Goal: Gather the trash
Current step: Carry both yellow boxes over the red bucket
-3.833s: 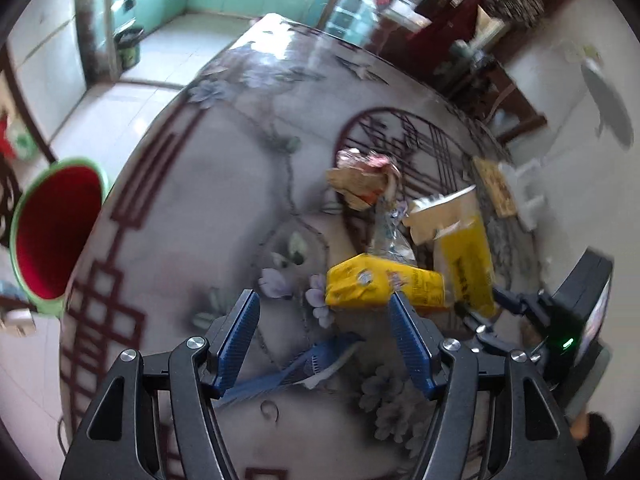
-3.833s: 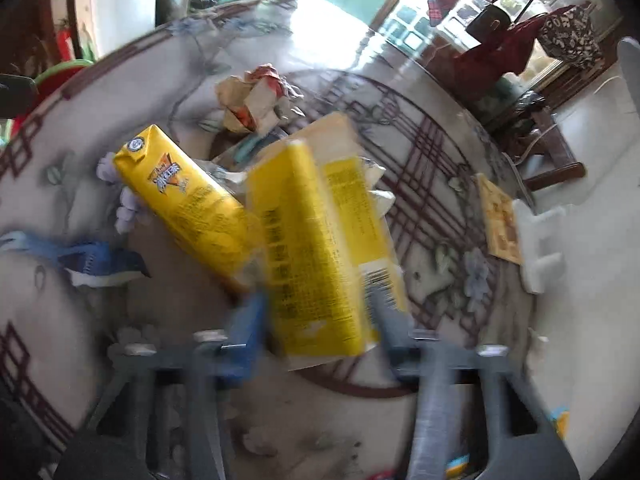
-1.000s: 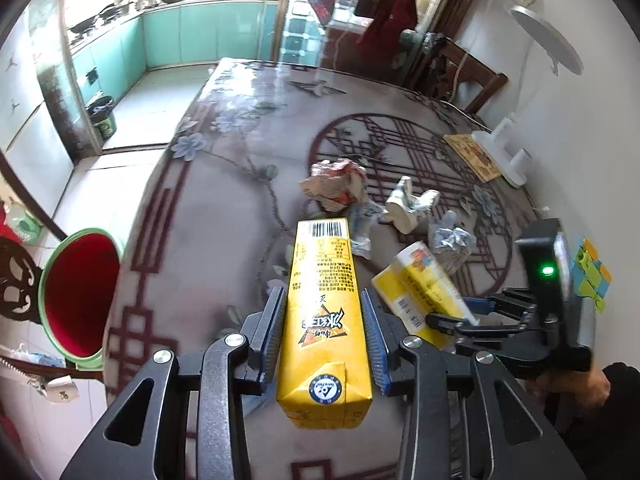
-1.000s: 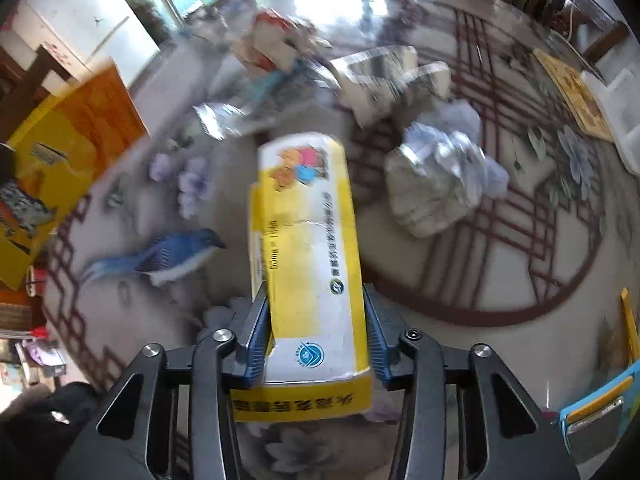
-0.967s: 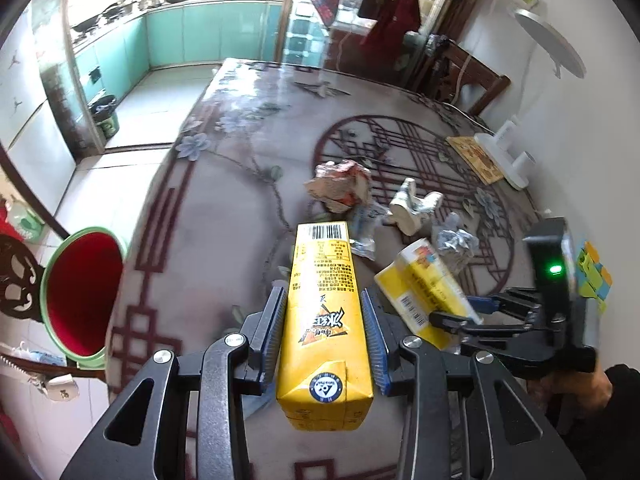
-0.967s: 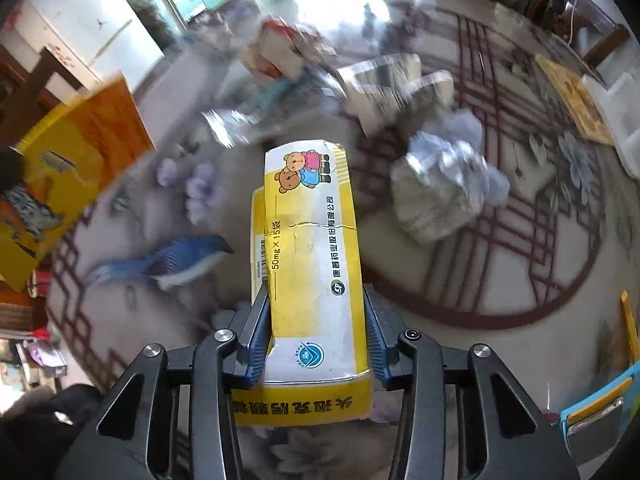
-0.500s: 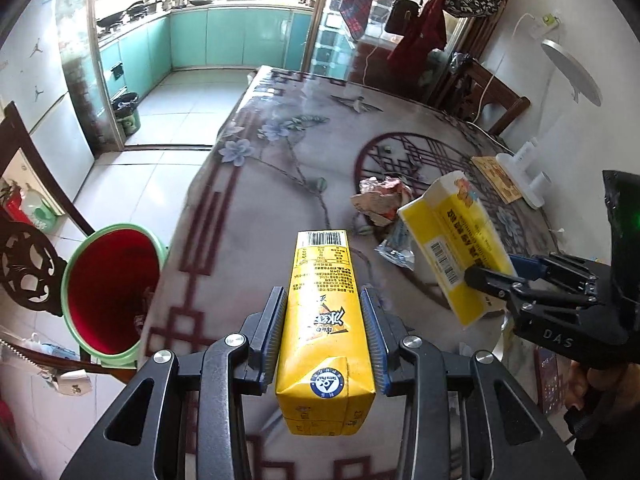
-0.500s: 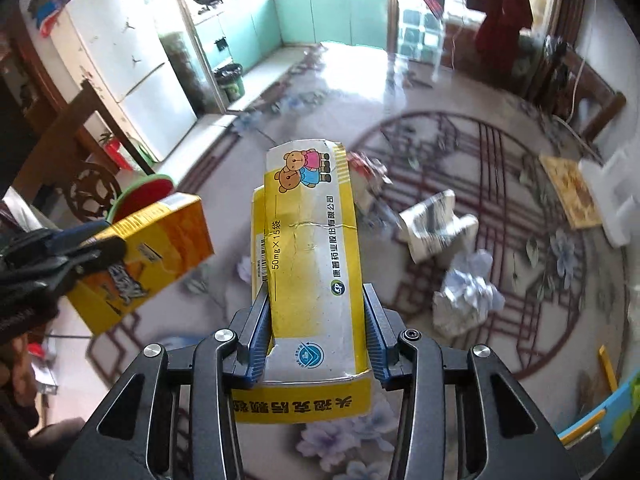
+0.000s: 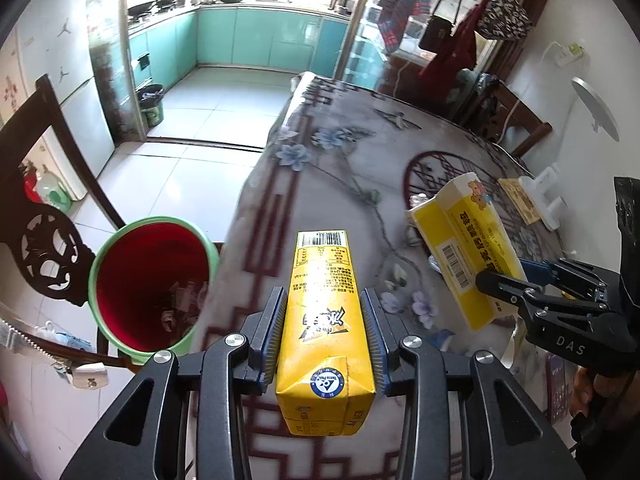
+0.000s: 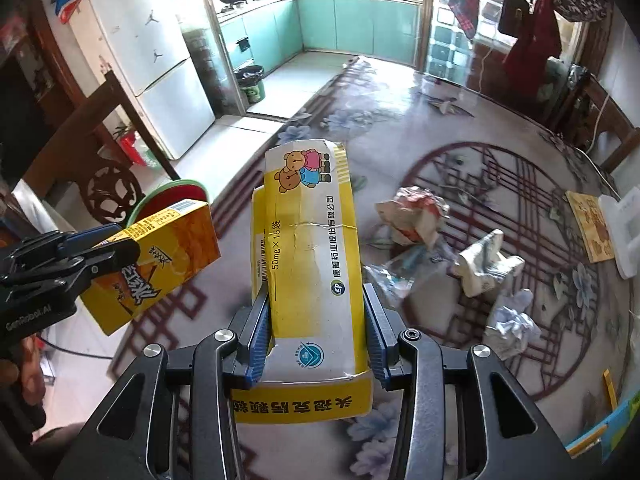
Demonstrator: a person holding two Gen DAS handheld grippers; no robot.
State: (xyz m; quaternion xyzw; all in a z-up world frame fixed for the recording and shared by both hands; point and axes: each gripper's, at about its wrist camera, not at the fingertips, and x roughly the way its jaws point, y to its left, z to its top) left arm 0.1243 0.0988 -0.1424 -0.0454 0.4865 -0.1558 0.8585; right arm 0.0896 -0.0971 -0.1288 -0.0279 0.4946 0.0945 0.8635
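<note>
My left gripper (image 9: 324, 328) is shut on a yellow drink carton (image 9: 324, 320) and holds it in the air above the table's left edge. The carton also shows in the right wrist view (image 10: 156, 264). My right gripper (image 10: 316, 324) is shut on a yellow medicine box (image 10: 308, 256) with cartoon bears, held above the table; the box also shows in the left wrist view (image 9: 464, 248). A green bin (image 9: 152, 284) with a red inside stands on the floor left of the table, holding some trash. Crumpled wrappers (image 10: 412, 212), a squashed white carton (image 10: 484, 268) and crumpled paper (image 10: 508, 328) lie on the table.
The table (image 9: 340, 172) has a glossy floral cover. A dark wooden chair (image 9: 52, 240) stands beside the bin. A fridge (image 10: 152, 60) and a small dark waste bin (image 10: 252, 84) are by the kitchen doorway. A yellow coaster (image 10: 592, 224) and white holder (image 10: 628, 232) lie at the table's right.
Both grippers have risen and swung left with their boxes. The bin is now nearer and larger in the left wrist view. Earlier each gripper closed on its box on the table.
</note>
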